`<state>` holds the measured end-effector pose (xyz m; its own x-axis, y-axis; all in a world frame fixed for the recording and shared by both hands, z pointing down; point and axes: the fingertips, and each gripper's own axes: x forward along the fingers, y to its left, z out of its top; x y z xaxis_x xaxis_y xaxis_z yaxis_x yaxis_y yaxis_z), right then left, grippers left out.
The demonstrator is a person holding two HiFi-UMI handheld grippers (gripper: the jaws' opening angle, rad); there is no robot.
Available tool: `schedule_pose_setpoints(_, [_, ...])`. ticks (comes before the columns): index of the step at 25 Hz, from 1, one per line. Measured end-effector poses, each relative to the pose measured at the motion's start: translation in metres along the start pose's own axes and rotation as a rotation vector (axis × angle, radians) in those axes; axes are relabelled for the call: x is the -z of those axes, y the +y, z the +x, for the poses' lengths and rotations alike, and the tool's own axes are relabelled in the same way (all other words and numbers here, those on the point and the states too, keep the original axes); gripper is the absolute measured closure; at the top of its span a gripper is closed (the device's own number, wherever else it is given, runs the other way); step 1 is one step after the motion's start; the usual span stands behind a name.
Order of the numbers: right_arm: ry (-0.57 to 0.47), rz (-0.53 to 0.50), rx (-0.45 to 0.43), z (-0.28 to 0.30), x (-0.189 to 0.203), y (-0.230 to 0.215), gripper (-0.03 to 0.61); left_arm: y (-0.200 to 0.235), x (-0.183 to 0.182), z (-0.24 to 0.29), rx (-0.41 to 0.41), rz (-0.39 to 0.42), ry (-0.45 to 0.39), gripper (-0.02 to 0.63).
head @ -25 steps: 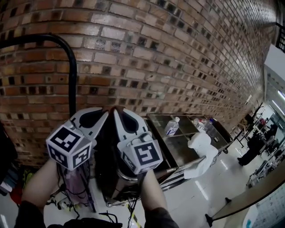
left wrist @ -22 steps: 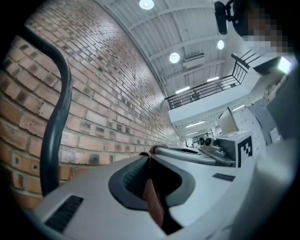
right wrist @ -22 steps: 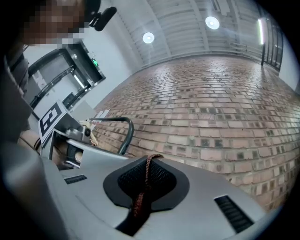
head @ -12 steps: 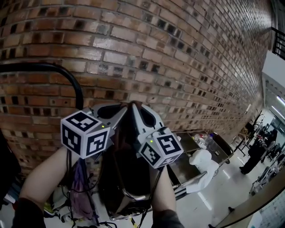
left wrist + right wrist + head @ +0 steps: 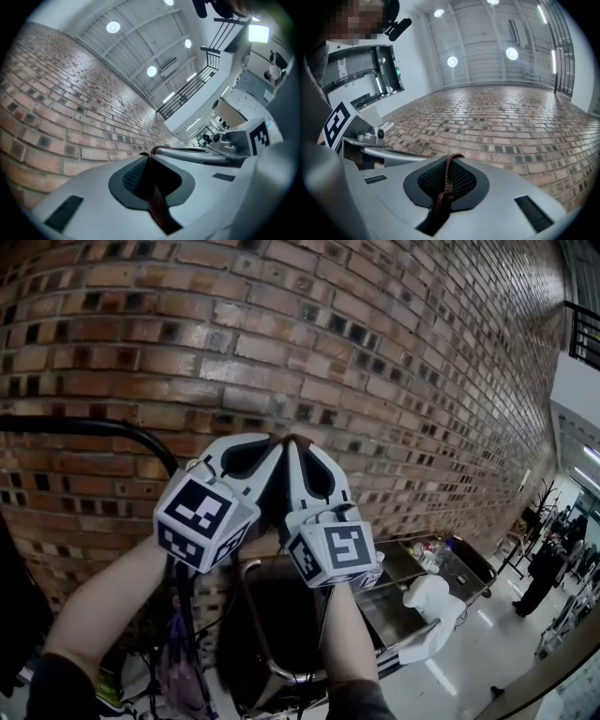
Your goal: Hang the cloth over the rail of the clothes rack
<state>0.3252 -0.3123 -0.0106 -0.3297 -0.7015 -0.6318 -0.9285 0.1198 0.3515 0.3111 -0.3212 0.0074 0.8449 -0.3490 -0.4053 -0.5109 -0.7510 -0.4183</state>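
Both claws are up high now, tips together in front of the brick wall [image 5: 394, 381]. A second ago they sat well below the top of the rail [image 5: 103, 425]. Now the tips are about level with that bar and off to its right, so the lift is nearly done. The left claw [image 5: 268, 441] is pinched narrow on the cloth [image 5: 277, 507], and in its own view I see a reddish-brown fold squeezed between the pads and poking out at the tip. The right claw [image 5: 294, 441] is the same, clamped tight on a corded edge. Neither grip has shifted over this last second. The cloth hangs down between the two claws, dark against the wall and not yet on the rail. I can't quite tell how far down it reaches, since the hands and marker cubes cover it. My read is that the height is probably enough to clear the bar, but the cloth is bunched, with the claws side by side and almost touching. Next I'd carry it left across the rail and spread the claws apart, so it drapes flat and doesn't slide off in one lump.
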Motion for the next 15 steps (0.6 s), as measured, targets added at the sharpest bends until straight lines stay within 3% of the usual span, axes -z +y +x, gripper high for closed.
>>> schedule_pose_setpoints(5, [-0.125,-0.050,0.031,0.018,-0.033,0.014,0.552,0.026,-0.034,-0.007,-0.056,0.111,-0.097,0.592])
schedule_pose_setpoints(9, [-0.204,-0.008,0.038,0.027,-0.055,0.029,0.552,0.038,-0.058,-0.013,-0.006,0.112,-0.062,0.592])
schedule_pose_setpoints(11, [-0.223,0.003,0.050,0.032,-0.057,0.034,0.552,0.045,-0.064,-0.013,0.012,0.165,-0.045,0.592])
schedule_pose_setpoints(15, [-0.236,0.008,0.070,0.043,-0.060,0.043,0.551,0.061,-0.075,-0.014,0.043,0.196,-0.075,0.591])
